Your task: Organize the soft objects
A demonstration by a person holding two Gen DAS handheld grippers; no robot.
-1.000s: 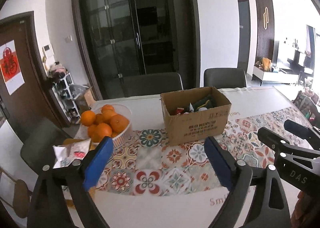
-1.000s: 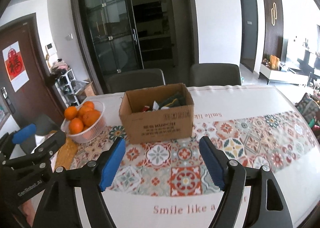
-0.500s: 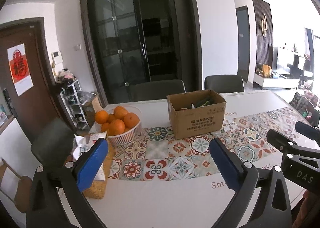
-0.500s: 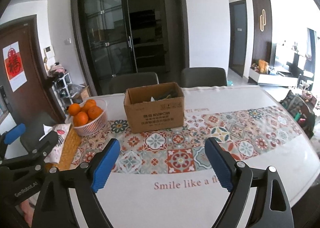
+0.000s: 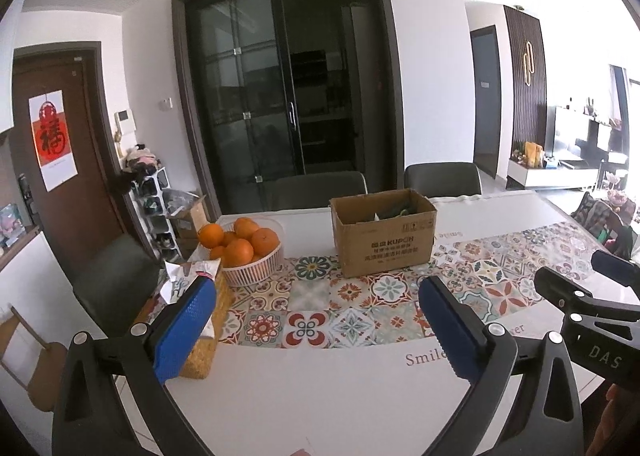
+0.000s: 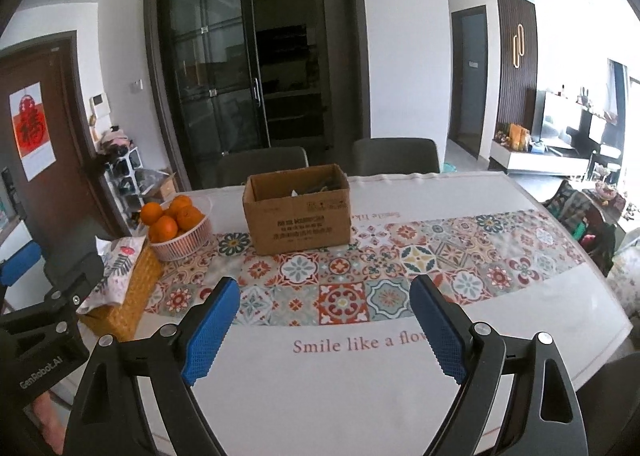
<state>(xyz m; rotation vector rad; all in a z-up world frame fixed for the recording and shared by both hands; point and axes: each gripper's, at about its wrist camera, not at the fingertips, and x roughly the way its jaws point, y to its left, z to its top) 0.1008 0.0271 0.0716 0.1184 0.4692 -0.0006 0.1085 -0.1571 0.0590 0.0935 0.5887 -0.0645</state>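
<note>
Left wrist view
Progress: The box (image 5: pixel 383 234) stands open on the patterned runner (image 5: pixel 352 296), with dark, soft-looking items lying inside it; what they are is too small to tell. No loose soft object shows on the table (image 5: pixel 320 396) around the box, so the sorting looks close to done, if not finished.
Beside the box: A basket of oranges (image 5: pixel 250 252) sits to the box's left; nearer the camera from that, a woven tissue holder (image 5: pixel 208 320).
Left gripper (image 5: pixel 316 328): Jaws spread wide, blue pads well apart, nothing between them and nothing touched. It hangs over the near table edge, well short of the box.
Right gripper in this view: Only its black frame shows at the right edge; its jaws cannot be judged from here.

Right wrist view
Progress: The box (image 6: pixel 298 208) sits at the far side of the runner (image 6: pixel 360 276), its flaps up and a few items just visible over the rim. The cloth in front of the box, down to the printed words, carries no stray item. What may remain is hidden, if anything does.
Right gripper (image 6: pixel 324 320): Jaws wide, empty, touching nothing, well short of the box.
Left of the box: oranges (image 6: pixel 172 218), then the tissue holder (image 6: pixel 124 288).
</note>
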